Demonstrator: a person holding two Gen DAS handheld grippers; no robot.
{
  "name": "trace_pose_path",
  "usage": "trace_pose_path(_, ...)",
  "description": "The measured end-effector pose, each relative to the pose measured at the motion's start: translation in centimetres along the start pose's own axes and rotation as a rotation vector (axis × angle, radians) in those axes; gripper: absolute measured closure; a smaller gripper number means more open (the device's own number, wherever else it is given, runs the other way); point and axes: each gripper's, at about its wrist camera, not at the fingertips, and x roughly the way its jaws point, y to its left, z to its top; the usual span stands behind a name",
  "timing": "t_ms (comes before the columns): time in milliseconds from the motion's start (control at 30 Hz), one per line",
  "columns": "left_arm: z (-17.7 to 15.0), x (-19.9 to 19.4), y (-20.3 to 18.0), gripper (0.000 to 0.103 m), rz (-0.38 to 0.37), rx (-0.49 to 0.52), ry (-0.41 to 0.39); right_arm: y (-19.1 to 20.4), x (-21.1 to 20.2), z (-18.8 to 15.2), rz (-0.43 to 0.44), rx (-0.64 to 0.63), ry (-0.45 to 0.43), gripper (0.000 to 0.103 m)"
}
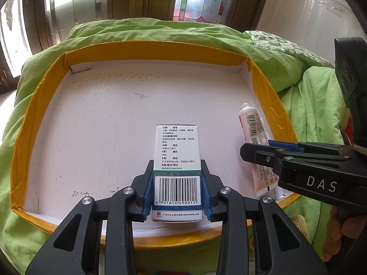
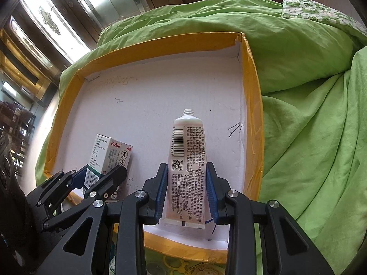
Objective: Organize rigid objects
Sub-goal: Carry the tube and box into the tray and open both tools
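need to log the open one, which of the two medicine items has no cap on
The white ointment tube in the right gripper: its threaded neck is bare. The medicine box in the left gripper looks closed.

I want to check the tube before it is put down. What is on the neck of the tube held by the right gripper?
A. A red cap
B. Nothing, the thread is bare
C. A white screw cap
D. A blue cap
B: the tube ends in a bare threaded neck with no cap, seen between the right gripper fingers.
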Motion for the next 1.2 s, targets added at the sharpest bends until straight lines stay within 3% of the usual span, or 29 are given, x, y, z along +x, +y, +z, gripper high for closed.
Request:
trace_pose_path(300,0.0,0.2,0.1,0.07,0.033,-0.006,0.005,0.2,0.2,0.8,0.002,0.009,-0.019,0.074)
trace_pose_path(367,-0.1,0.1,0.0,0.065,0.039,0.001,0.008,0.1,0.1,0.7,0.005,0.015,-0.025,0.074)
trace_pose_path(433,-0.2,-0.1,-0.2,0.053,0.047,0.006,0.003,0.0,-0.1,0.6,0.01,0.022,-0.031,0.073)
trace_pose_path(533,-0.3,-0.9,-0.3,0.043,0.063,0.009,-0.017,0.0,-0.5,0.4,0.015,0.029,-0.047,0.066)
trace_pose_path(767,-0.8,-4.9,0.1,0.038,0.071,0.003,-0.06,0.4,-2.6,-0.2,0.027,0.012,-0.115,0.057)
trace_pose_path(933,-5.2,-10.3,1.9,0.022,0.098,0.002,-0.131,1.1,-5.3,-1.9,0.052,0.0,-0.163,0.049)
trace_pose_path(1067,-10.6,-13.2,4.9,0.022,0.167,-0.028,-0.141,1.6,-7.2,-4.3,0.124,0.017,-0.185,0.048)
trace_pose_path(1200,-15.6,-14.4,8.4,0.022,0.204,-0.159,-0.132,2.4,-7.1,-6.5,0.186,0.043,-0.155,0.048)
